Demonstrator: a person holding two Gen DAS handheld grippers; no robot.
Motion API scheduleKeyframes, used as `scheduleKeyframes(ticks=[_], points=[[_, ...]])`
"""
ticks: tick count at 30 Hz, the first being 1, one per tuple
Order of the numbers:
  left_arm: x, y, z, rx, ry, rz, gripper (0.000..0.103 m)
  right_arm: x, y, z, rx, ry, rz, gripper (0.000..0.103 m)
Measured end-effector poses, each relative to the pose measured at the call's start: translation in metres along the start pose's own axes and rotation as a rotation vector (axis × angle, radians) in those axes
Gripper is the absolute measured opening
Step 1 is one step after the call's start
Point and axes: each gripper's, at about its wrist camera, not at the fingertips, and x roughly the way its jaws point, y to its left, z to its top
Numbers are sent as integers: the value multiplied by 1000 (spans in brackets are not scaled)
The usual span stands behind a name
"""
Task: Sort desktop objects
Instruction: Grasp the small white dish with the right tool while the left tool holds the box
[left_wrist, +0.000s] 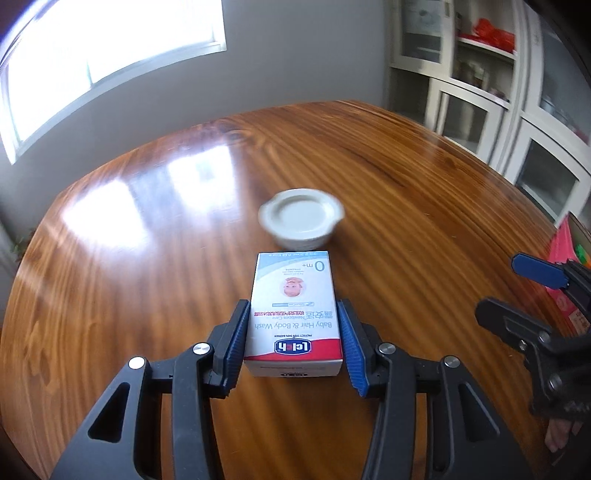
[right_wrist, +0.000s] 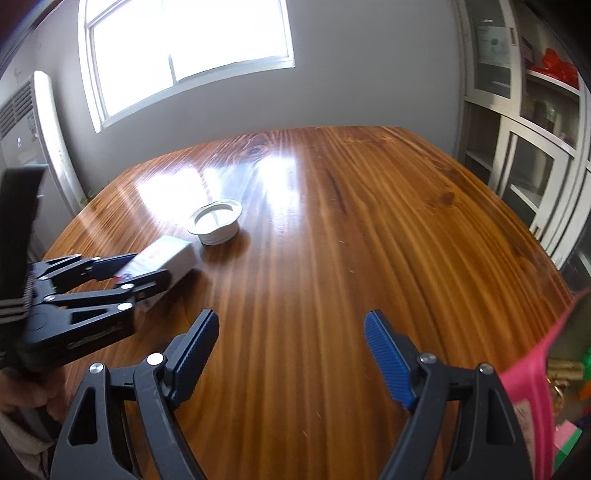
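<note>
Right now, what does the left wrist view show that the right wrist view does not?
Only the left wrist view shows the printed top of the baby wash box, clamped between the left gripper pads. Only the right wrist view shows the wall heater and the right gripper open over bare wood. Both show the white bowl, the wooden table, the window and the cabinet.

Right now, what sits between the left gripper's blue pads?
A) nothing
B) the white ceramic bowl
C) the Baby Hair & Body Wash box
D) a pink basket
C: in the left wrist view the left gripper has its blue pads against both sides of the Baby Hair & Body Wash box, while the white ceramic bowl stands apart, farther along the wooden table.
</note>
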Motion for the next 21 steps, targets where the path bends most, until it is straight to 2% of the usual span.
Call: scheduleKeyframes(ticks=[12,17,21], points=[[-11,59,-14,-144,5,113,50,63,38,35,-58,33,87,84],[-9,65,-16,-188,10,128,50,82,51,46,-90,43,126,84],[-6,68,-18,-201,19,129,50,93,61,53,-138,40,118,84]])
